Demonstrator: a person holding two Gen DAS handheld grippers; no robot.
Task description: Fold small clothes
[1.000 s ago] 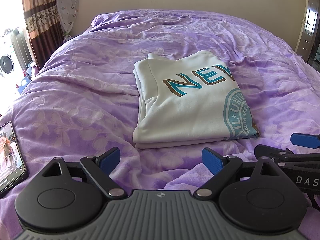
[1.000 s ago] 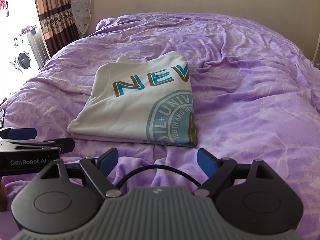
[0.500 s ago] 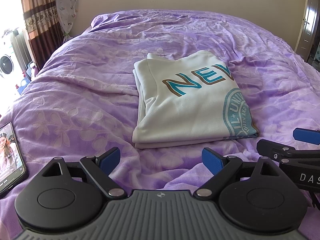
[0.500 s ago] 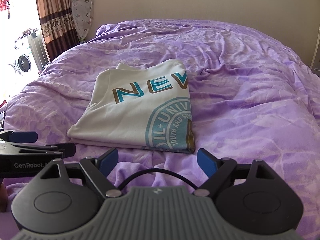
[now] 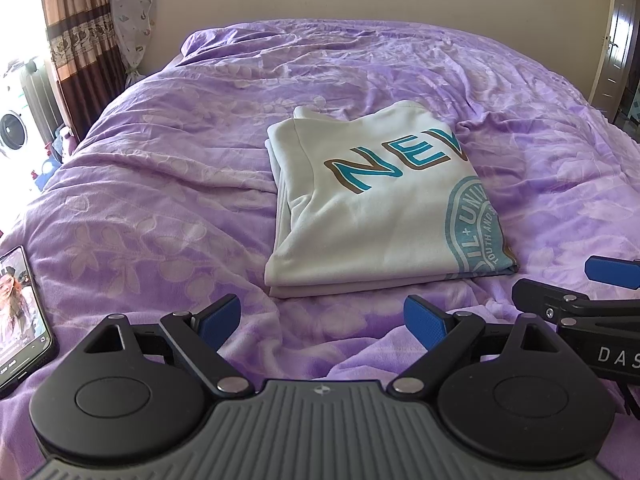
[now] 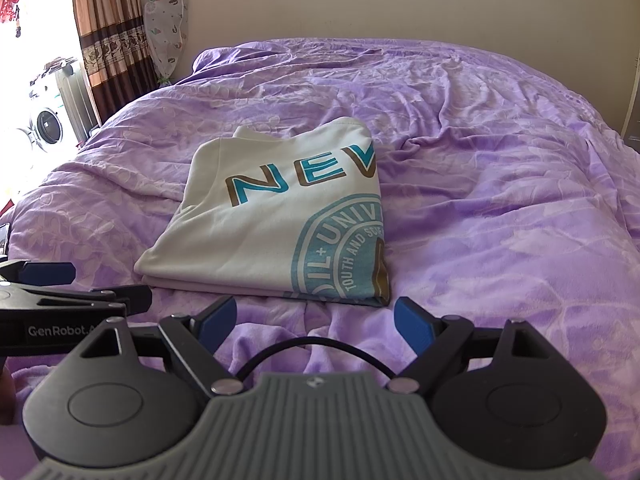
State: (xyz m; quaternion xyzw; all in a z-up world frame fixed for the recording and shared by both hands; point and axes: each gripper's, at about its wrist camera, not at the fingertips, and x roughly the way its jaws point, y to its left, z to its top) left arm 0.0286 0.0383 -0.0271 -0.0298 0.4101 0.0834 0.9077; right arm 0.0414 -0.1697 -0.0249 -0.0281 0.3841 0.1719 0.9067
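Note:
A cream T-shirt [image 5: 376, 208] with teal and brown lettering lies folded into a flat rectangle on the purple bed; it also shows in the right wrist view [image 6: 280, 220]. My left gripper [image 5: 322, 320] is open and empty, a short way in front of the shirt's near edge. My right gripper [image 6: 316, 322] is open and empty, just short of the shirt's near right corner. Each gripper shows at the edge of the other's view: the right one [image 5: 580, 300] and the left one [image 6: 60, 284].
The purple floral bedspread [image 5: 160, 200] is wrinkled all over. A phone [image 5: 20, 316] with a lit screen lies at the near left. A curtain [image 6: 112, 36] and a washing machine [image 6: 48, 124] stand at the left, a wall behind.
Both grippers have drawn back and tilted up a little, so the shirt sits lower in the views. The shirt has not moved.

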